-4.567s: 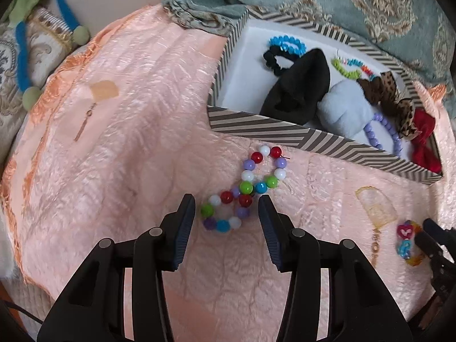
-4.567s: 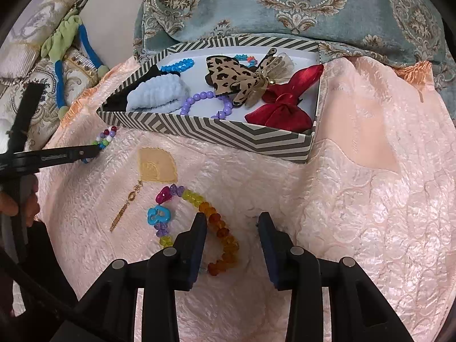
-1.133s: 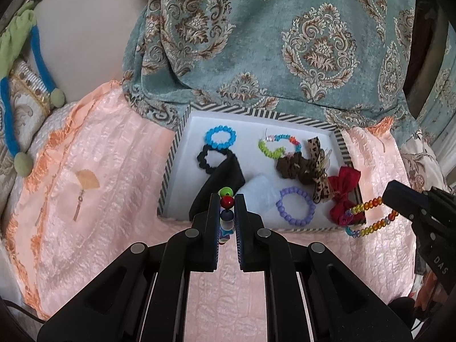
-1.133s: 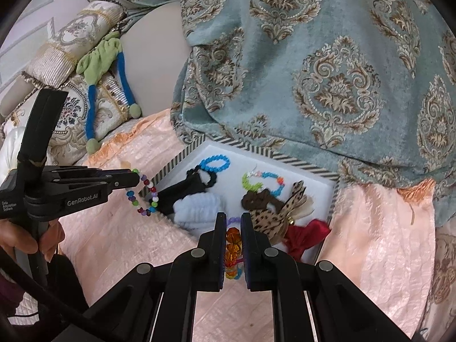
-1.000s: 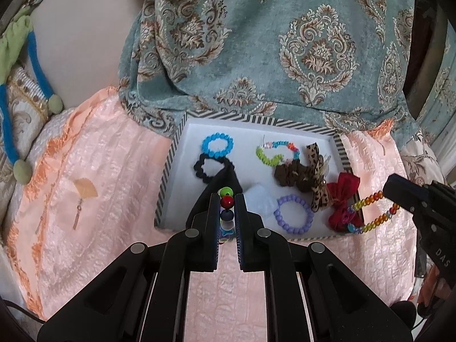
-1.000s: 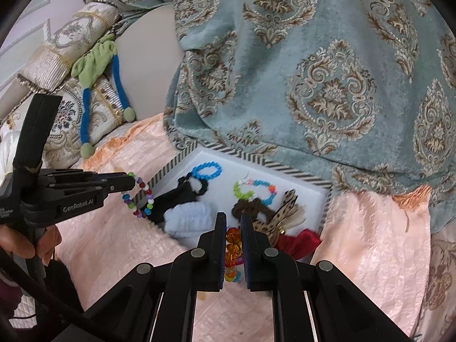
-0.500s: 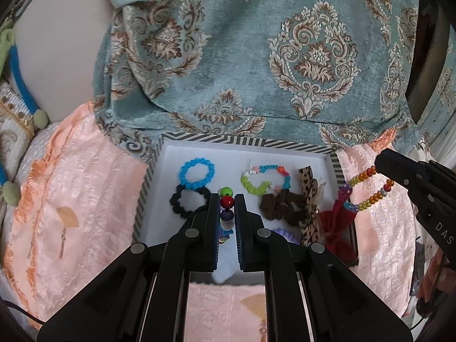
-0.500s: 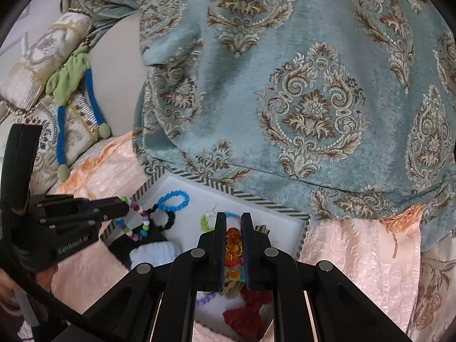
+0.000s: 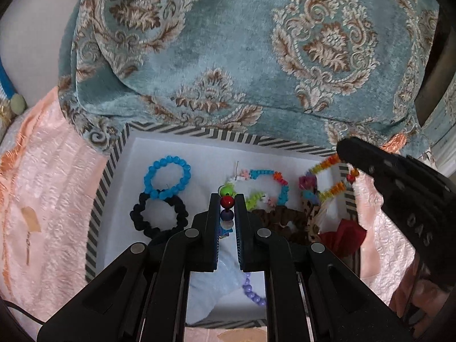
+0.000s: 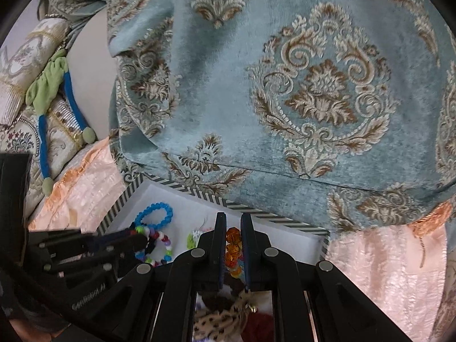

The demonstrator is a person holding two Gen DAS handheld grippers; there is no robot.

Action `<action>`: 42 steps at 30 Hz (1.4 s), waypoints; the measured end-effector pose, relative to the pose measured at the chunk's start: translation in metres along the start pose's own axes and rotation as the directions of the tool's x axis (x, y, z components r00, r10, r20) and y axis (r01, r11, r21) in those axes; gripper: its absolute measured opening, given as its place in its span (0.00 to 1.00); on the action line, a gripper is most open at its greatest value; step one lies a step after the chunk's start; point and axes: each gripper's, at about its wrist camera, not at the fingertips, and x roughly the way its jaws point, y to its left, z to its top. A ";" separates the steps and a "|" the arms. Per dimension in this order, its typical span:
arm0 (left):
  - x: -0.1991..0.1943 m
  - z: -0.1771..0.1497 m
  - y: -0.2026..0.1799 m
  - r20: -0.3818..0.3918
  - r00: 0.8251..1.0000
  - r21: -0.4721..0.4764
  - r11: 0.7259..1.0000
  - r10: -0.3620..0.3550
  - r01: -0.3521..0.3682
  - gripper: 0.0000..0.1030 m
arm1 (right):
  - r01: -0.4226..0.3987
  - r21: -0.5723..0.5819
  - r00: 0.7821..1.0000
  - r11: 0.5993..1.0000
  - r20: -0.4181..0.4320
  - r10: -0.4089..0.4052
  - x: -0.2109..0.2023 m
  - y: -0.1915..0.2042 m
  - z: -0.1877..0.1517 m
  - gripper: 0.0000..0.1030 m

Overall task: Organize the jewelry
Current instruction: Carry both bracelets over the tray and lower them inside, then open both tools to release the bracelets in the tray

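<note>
My left gripper (image 9: 227,199) is shut on a multicoloured bead bracelet (image 9: 227,201) and holds it above the middle of the striped box (image 9: 216,134). My right gripper (image 10: 232,222) is shut on an amber bead bracelet (image 10: 233,252), which also shows in the left wrist view (image 9: 332,179) hanging over the box's right side. The left gripper with its bracelet (image 10: 158,243) also shows in the right wrist view. The box holds a blue bracelet (image 9: 166,177), a black scrunchie (image 9: 158,212), a colourful bead bracelet (image 9: 265,186), a purple bracelet (image 9: 252,292) and hair bows.
A teal patterned cushion (image 9: 250,45) rises directly behind the box. Pink quilted fabric (image 9: 48,188) lies on both sides of the box. A gold earring on a card (image 9: 30,228) lies on the fabric at left. Pillows with a blue cord (image 10: 42,131) are at far left.
Both grippers have moved forward over the box, each still holding its bracelet. The right gripper has come closer to the left one, over the box's right side.
</note>
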 end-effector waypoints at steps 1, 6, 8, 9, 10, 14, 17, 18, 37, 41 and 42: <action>0.005 -0.002 0.002 -0.007 1.000 0.001 1.000 0.008 -0.008 0.08 | -0.002 0.009 1.000 1.000 -0.003 0.002 0.006 -0.002 0.001 0.09; 0.025 -0.009 0.012 -0.038 0.999 -0.002 0.999 0.036 -0.036 0.08 | 0.028 0.033 0.999 0.999 -0.042 -0.027 0.035 -0.018 -0.003 0.09; 0.029 -0.012 0.016 -0.042 0.998 0.000 0.999 0.045 -0.045 0.08 | 0.049 0.045 0.997 0.998 -0.061 -0.047 0.043 -0.027 -0.007 0.09; 0.032 -0.013 0.017 -0.044 0.998 0.004 0.999 0.052 -0.052 0.08 | 0.059 0.051 0.996 0.997 -0.069 -0.055 0.046 -0.031 -0.009 0.09; 0.033 -0.013 0.017 -0.045 0.997 0.005 0.998 0.055 -0.055 0.08 | 0.072 0.057 0.995 0.996 -0.077 -0.068 0.049 -0.036 -0.012 0.09; 0.039 -0.014 0.018 -0.050 0.997 0.009 0.998 0.065 -0.065 0.08 | 0.103 0.063 0.990 0.993 -0.101 -0.096 0.056 -0.049 -0.022 0.09; 0.043 -0.015 0.018 -0.055 0.996 0.009 0.998 0.067 -0.067 0.08 | 0.153 0.032 0.983 0.988 -0.110 -0.149 0.060 -0.053 -0.028 0.09; 0.044 -0.015 0.018 -0.057 0.996 0.009 0.998 0.068 -0.067 0.08 | 0.164 0.029 0.981 0.986 -0.115 -0.159 0.062 -0.054 -0.030 0.09; 0.058 -0.026 0.006 -0.064 0.994 0.023 0.996 0.083 -0.082 0.31 | 0.168 0.073 0.976 0.983 -0.150 -0.155 0.071 -0.063 -0.046 0.14; 0.053 -0.028 0.008 -0.050 0.995 0.023 0.997 0.081 -0.080 0.39 | 0.157 0.078 0.980 0.985 -0.133 -0.145 0.063 -0.060 -0.049 0.32; 0.052 -0.029 0.007 -0.047 0.995 0.029 0.996 0.085 -0.084 0.39 | 0.162 0.073 0.980 0.984 -0.129 -0.151 0.060 -0.059 -0.050 0.33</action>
